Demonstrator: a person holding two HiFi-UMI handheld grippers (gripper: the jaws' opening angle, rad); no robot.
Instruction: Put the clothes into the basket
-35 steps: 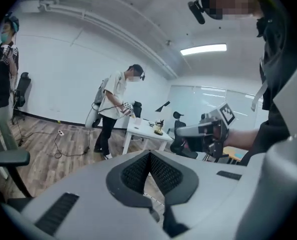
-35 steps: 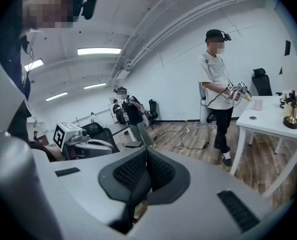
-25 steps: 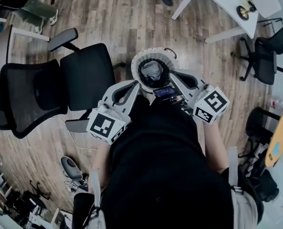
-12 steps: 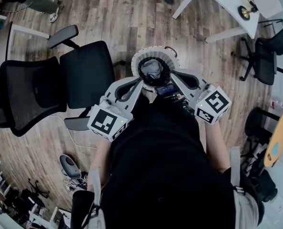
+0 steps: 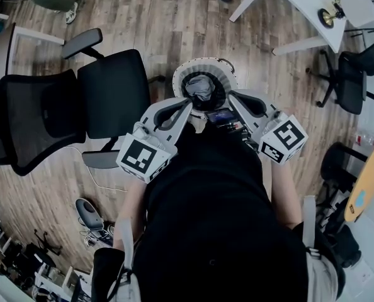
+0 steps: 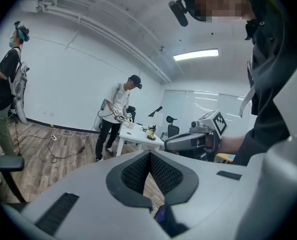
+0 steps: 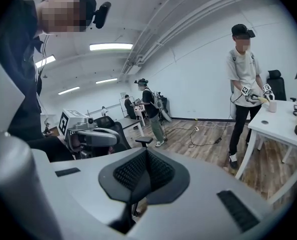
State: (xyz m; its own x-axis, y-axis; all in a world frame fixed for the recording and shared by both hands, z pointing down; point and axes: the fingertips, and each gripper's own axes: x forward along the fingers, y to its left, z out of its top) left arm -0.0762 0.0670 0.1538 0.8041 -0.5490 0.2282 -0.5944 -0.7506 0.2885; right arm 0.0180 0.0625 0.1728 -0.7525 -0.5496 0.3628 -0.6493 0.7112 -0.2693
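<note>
Basket (image 5: 193, 65) rim: chair (image 5: 114, 93) just beside, floor (image 5: 174, 24) open beyond | left tongs (image 5: 187, 104), right tongs (image 5: 230, 96) closed, empty

The left hand-held gripper (image 5: 186, 106) is held out ahead of the torso (image 5: 218, 231) on its left side, and the right hand-held gripper (image 5: 232, 98) on its right side. Both are angled inward, so that the tips are brought near each other ahead of the torso. Each pair of jaws is seen pressed together, with nothing between. The forearms (image 5: 131, 206) are drawn in beside the torso.
</note>
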